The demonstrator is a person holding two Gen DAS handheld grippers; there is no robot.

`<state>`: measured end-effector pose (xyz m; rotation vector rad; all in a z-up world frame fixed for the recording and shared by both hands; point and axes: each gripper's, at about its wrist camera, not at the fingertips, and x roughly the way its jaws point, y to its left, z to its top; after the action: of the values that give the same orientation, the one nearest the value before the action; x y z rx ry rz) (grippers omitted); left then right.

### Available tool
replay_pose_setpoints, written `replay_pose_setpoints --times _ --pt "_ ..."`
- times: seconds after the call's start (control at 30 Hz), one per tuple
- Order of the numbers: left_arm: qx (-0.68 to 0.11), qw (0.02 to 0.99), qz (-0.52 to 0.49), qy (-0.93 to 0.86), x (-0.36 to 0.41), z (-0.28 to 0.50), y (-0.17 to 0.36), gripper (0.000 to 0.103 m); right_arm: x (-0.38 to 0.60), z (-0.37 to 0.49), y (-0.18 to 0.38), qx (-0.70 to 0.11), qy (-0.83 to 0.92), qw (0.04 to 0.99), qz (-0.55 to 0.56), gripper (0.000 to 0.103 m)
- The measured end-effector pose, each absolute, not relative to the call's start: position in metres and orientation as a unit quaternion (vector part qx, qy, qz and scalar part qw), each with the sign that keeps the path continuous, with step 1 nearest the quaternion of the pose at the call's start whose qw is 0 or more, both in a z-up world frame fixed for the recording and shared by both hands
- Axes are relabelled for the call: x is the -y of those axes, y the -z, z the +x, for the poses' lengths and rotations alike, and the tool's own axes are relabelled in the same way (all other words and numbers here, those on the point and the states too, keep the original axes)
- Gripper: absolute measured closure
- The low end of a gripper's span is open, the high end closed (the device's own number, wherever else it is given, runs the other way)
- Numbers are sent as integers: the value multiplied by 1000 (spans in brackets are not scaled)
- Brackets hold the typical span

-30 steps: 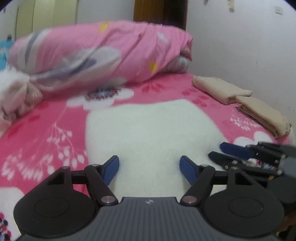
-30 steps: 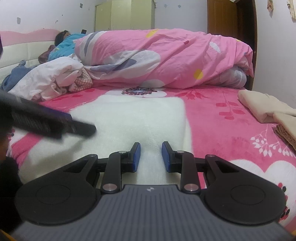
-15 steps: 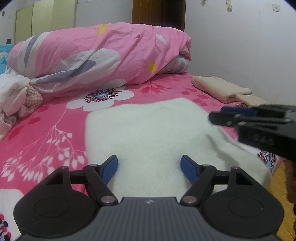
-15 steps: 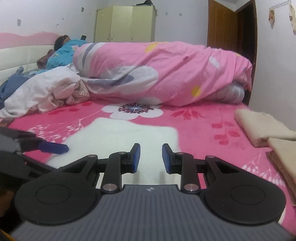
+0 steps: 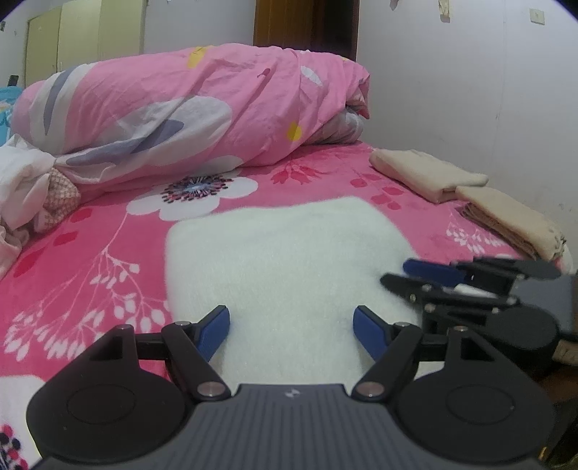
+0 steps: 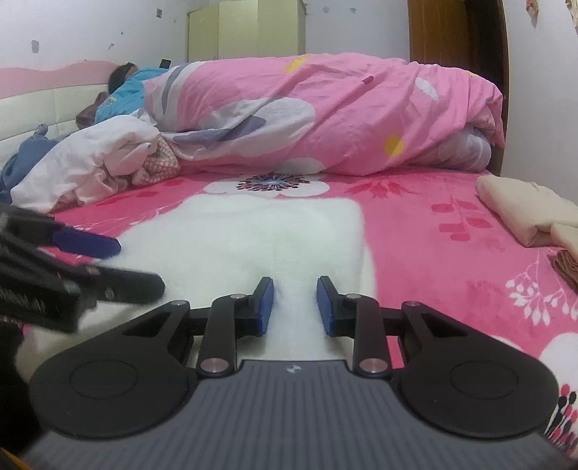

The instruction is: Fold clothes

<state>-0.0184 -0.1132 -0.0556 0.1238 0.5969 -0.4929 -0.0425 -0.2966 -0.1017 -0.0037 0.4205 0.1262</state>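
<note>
A bedroom with white walls and a pink-covered bed

The bed (image 6: 433, 246) wears a pink floral cover, with a rolled pink duvet (image 6: 325, 112) across its far side. Behind it stand a pale yellow-green wardrobe (image 6: 245, 29) and a dark wooden door (image 6: 455, 36). A padded white and pink headboard (image 6: 47, 97) runs along the left; the white wall (image 5: 469, 90) shows scuffs.

Rolled pink duvet (image 5: 188, 112) on flowered pink bedspread (image 5: 90, 246); yellow wardrobe (image 6: 245, 29) behind.
</note>
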Motion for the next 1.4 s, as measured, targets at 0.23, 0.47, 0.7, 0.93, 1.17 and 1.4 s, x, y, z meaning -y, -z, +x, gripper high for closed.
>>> replay_pose_setpoints --times 0.23,0.47,0.7,0.93,1.17,1.4 --pt "-280 932 45 224 111 2 40 26 297 -44 102 -207 -62 976 2 77" --pt "-317 921 53 220 122 19 62 22 296 -45 103 -208 -61 976 2 77" --pt "-327 919 61 211 125 20 61 19 298 -36 82 -238 -66 969 2 77" --pt "-333 918 61 206 127 22 61 19 293 -11 49 -231 -69 970 -21 77" --pt "-338 916 60 208 128 25 62 19 298 15 81 -281 -69 957 -17 79" --pt "-339 916 57 207 128 25 62 19 291 26 54 -275 -69 958 -42 79"
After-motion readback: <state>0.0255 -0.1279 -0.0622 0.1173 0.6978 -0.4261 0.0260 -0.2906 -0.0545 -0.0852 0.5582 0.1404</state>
